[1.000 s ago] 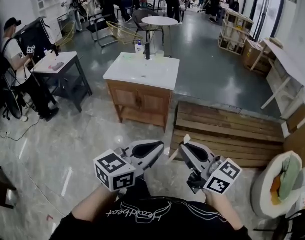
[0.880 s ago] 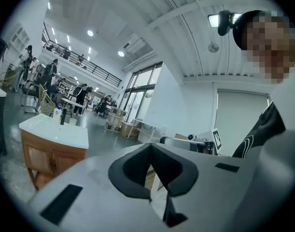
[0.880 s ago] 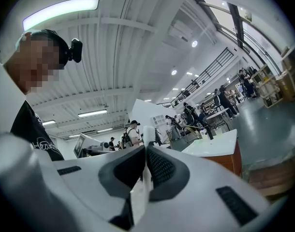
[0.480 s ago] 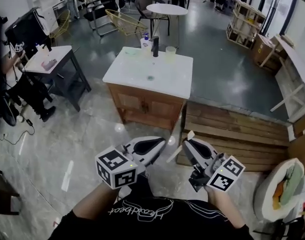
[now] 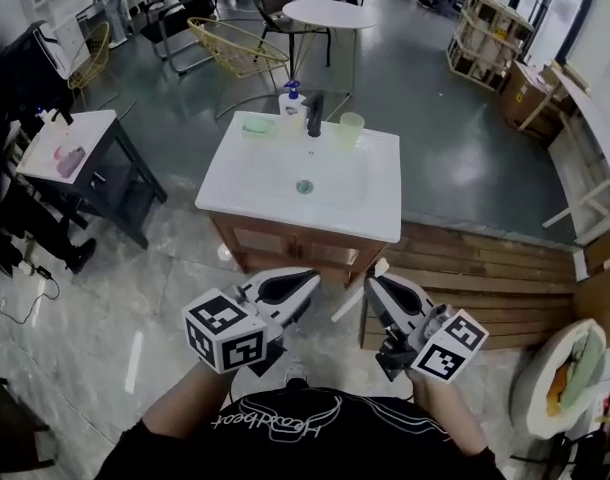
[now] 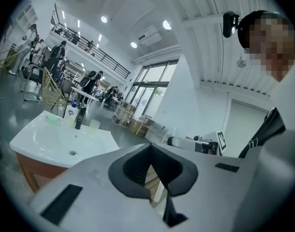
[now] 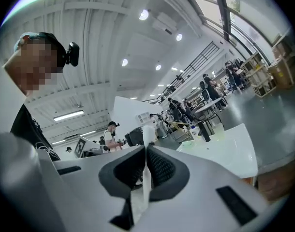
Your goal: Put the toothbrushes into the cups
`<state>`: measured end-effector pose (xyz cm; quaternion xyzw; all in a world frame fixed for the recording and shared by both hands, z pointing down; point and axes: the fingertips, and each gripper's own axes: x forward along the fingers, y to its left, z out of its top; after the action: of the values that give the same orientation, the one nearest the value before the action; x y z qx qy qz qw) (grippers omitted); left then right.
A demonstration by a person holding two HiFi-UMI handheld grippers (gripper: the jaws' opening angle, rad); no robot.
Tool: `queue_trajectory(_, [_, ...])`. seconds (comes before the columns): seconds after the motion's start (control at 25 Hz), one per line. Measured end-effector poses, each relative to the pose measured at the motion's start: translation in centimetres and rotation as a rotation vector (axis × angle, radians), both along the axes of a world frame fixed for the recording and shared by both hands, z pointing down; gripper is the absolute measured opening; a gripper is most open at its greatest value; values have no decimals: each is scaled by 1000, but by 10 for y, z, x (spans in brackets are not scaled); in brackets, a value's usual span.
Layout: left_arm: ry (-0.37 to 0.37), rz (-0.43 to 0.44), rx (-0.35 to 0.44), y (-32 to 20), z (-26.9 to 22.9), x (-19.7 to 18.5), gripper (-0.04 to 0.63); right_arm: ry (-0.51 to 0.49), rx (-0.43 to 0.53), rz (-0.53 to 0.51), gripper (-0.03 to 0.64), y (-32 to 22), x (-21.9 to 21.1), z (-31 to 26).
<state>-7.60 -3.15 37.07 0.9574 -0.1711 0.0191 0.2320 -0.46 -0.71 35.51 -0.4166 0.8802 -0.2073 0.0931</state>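
A white sink top [image 5: 375, 193] on a wooden cabinet stands ahead of me. At its back edge are a pale green cup [image 5: 350, 130], a black tap [image 5: 314, 115], a soap bottle [image 5: 291, 99] and a low green dish or cup [image 5: 255, 125]. My right gripper [image 5: 377, 286] is shut on a white toothbrush [image 5: 353, 301], whose head [image 7: 148, 133] sticks out past the jaws. My left gripper [image 5: 303, 284] is shut, and I see nothing in it. Both grippers hang short of the cabinet's front, level and side by side. The cup [image 6: 94, 124] shows in the left gripper view too.
A wooden pallet platform [image 5: 485, 268] lies right of the cabinet. A dark side table [image 5: 75, 143] stands to the left, and a yellow wire chair [image 5: 235, 48] and a round white table [image 5: 332, 13] behind the sink. A pale bin [image 5: 560, 368] is at my right.
The sink cabinet has come much closer and lower in the head view as I walked toward it. Both grippers travelled along with me, still shut, the toothbrush still in the right one.
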Motion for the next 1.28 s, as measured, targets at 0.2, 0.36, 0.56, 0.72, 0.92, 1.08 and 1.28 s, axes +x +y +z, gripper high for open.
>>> queue_trajectory(0.2, [16,24,-22,-33,6,1,6,28,7,47,37,-31,7,-1])
queue_trajectory(0.36, [20,35,-20,-51,9,10,6,23,23,78,37,-49,21,-2])
queue_trajectory(0.56, [15,21,-30,-79,12,25,6,9,48,79,37,-80,40,-1])
queue_trajectory(0.72, [0,1,-7,-108,7,44,6,-5,61,51,37,-114,58,-2])
queue_trajectory(0.92, [-9,-34,-2,-158,7,77,6,-4,73,9,37,-168,89,-6])
queue_trajectory(1.08, [-16,-53,-25,-198,4,114,6,-13,67,-16,37,-214,125,-16])
queue_trajectory(1.28, [-34,-88,-40,-242,14,134,6,-19,76,-50,37,-269,146,-17])
